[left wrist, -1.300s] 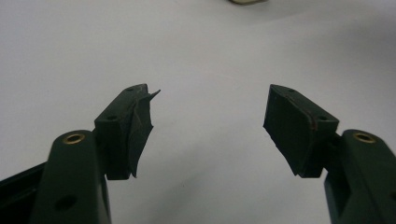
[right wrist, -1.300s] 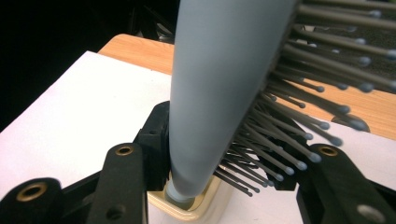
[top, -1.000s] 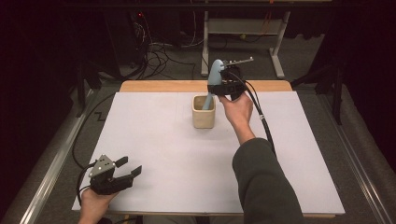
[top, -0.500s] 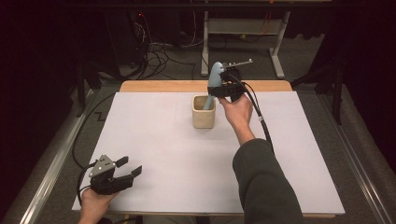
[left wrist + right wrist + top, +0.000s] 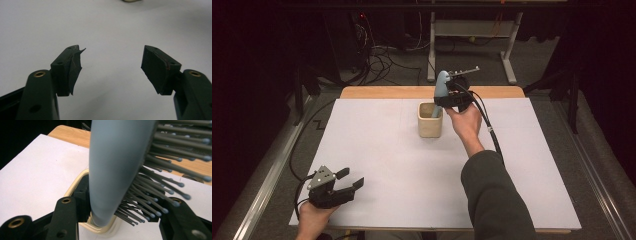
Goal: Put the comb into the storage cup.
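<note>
Right fingers (image 5: 120,220) clamped on grey-blue plastic hairbrush (image 5: 441,86), unmoved above cream square cup (image 5: 430,120); lowering pending. Left fingers (image 5: 112,67) open, idle near-left.

Black grippers (brass-ringed screw holes), dark grey sleeve (image 5: 497,200).

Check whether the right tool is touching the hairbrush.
Touching. In the right gripper view, the right tool clamps the grey hairbrush, one jaw against its back and the other among its bristles.
</note>
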Motion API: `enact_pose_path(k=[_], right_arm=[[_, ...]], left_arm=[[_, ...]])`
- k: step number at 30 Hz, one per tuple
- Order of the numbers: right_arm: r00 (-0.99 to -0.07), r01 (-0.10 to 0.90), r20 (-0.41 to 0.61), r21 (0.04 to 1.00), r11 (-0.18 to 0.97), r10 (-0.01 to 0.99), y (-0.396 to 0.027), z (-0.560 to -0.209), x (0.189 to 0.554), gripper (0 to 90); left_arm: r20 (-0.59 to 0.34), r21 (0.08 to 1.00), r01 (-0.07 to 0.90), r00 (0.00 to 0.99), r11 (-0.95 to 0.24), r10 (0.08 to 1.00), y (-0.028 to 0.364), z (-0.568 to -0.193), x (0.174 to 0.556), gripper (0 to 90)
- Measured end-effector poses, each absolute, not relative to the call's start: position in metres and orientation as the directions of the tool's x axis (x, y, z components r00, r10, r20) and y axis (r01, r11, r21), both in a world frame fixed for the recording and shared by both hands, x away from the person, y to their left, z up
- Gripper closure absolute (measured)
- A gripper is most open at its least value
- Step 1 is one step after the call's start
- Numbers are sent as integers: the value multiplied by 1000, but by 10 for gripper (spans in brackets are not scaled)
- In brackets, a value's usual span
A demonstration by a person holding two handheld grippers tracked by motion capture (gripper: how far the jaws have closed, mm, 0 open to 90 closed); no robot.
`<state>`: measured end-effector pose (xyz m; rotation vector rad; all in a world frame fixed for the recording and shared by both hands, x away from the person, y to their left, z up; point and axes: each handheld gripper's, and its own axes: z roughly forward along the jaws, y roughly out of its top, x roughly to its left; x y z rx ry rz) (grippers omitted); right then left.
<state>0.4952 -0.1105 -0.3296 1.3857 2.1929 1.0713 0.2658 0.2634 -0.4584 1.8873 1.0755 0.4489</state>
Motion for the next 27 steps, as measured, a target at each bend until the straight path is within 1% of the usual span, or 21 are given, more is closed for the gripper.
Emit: enact_pose_path(k=[27], right_arm=[[-479,638,91,719,275,873,-104,-340,497,509]], left_arm=[[-113,835,502,559,-226,822,263,-458,266,326]])
